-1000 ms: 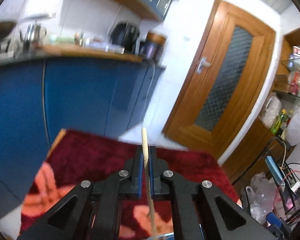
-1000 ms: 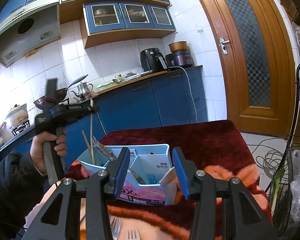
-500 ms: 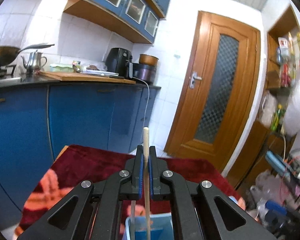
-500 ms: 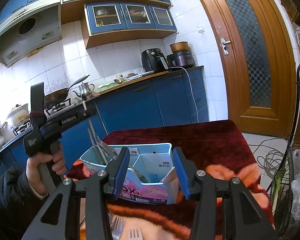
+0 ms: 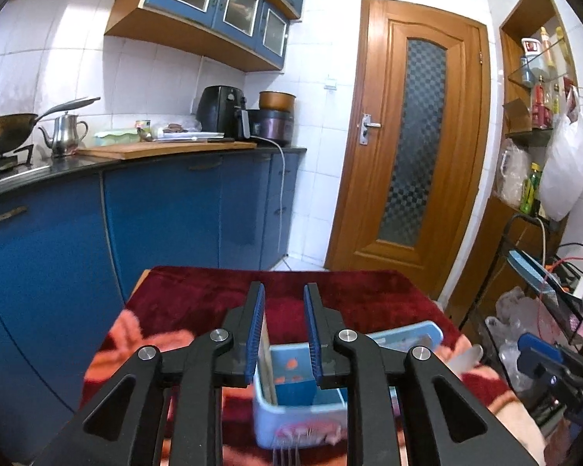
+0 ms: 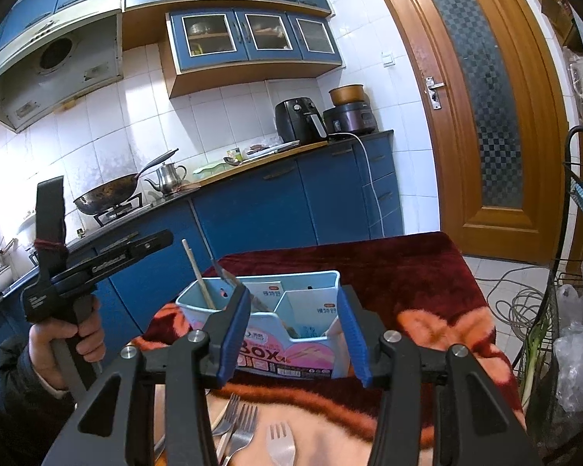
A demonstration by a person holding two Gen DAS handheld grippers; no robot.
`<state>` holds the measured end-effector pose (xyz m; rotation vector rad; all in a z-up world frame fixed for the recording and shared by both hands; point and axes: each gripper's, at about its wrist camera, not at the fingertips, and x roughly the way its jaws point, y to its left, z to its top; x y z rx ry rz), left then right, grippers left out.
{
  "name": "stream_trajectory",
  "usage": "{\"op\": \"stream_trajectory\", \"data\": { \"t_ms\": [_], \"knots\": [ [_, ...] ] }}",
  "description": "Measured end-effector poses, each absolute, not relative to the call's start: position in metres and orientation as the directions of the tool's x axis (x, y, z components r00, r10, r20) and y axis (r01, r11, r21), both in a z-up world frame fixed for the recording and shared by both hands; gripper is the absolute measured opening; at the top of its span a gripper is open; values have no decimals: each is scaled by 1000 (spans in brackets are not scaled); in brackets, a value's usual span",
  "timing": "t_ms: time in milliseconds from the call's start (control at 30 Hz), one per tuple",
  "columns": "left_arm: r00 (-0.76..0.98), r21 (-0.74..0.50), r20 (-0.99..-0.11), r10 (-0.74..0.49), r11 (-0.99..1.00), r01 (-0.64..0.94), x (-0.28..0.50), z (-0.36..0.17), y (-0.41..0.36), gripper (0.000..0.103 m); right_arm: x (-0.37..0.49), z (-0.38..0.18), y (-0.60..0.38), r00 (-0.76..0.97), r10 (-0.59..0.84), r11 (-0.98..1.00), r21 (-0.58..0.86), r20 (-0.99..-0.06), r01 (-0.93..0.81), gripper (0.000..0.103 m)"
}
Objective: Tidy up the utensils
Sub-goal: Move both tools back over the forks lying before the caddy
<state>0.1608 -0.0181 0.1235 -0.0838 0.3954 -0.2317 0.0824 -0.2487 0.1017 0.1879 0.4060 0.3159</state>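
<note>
Left gripper (image 5: 284, 318): jaws just been opening, now apart, nothing between pads. Chopstick (image 6: 198, 272) stands tilted in box (image 6: 276, 318) left compartment, at 11 o'clock of right gripper (image 6: 293, 324). Right gripper: jaws half open, empty, box seen behind gap. Forks (image 6: 239, 423) lie on red cloth (image 6: 419, 272) at 6 o'clock of box. Hand (image 6: 64, 343) grips left gripper's handle.

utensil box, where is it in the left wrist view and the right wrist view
Left wrist: utensil box sits low centre, blurred, seen between and below the open tool.
Right wrist: utensil box sits centre, behind the open tool, on the red cloth.
Shared landmark: the wooden door.
</note>
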Motion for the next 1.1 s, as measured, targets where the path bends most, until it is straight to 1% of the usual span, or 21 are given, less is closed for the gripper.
{"op": "stream_trajectory", "data": {
  "t_ms": [200, 333, 500, 667, 867, 1100],
  "knots": [
    [881, -88, -423, -209, 978, 190, 128, 126, -8, 21, 63, 106, -245, 866, 329, 938, 234, -378, -254, 50],
    [869, -72, -456, -192, 981, 179, 105, 123, 1, 21, 49, 106, -242, 854, 313, 945, 230, -416, -235, 51],
    [842, -82, -507, -184, 983, 165, 84, 114, 10, 21, 35, 102, -241, 834, 299, 949, 239, -464, -207, 51],
    [808, -69, -564, -171, 985, 160, 68, 101, 14, 21, 21, 95, -241, 816, 284, 955, 229, -503, -191, 54],
    [767, -45, -619, -167, 983, 178, 56, 83, 12, 21, 19, 77, -239, 770, 271, 961, 201, -577, -188, 56],
    [704, -37, -690, -170, 979, 200, 62, 58, -2, 22, 29, 50, -237, 706, 267, 964, 170, -657, -206, 57]
  ]
}}
